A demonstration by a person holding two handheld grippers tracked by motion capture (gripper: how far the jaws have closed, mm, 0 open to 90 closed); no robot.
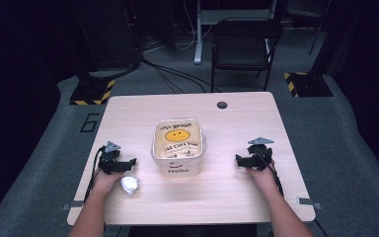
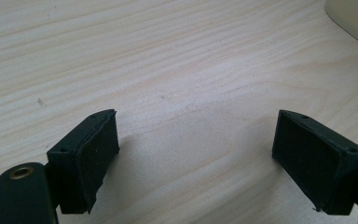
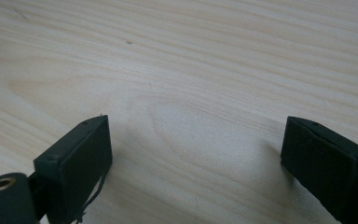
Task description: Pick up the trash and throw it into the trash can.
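A white square tub (image 1: 177, 146) with a yellow smiley face inside and "Hello" on its near wall stands at the middle of the wooden table (image 1: 237, 190). A crumpled white paper ball (image 1: 129, 185) lies near the front left, just right of the person's left hand. My left gripper (image 1: 127, 163) rests on the table left of the tub, open, with bare wood between its jaws (image 2: 196, 154). My right gripper (image 1: 241, 160) sits right of the tub, open too, nothing between its jaws (image 3: 196, 163). A corner of the tub (image 2: 354, 18) shows in the left gripper view.
A round cable hole (image 1: 222, 104) sits near the table's far edge. Beyond the table stand a black folding chair (image 1: 244, 44) and stands with yellow-black striped bases (image 1: 93, 92). Cables run across the grey floor.
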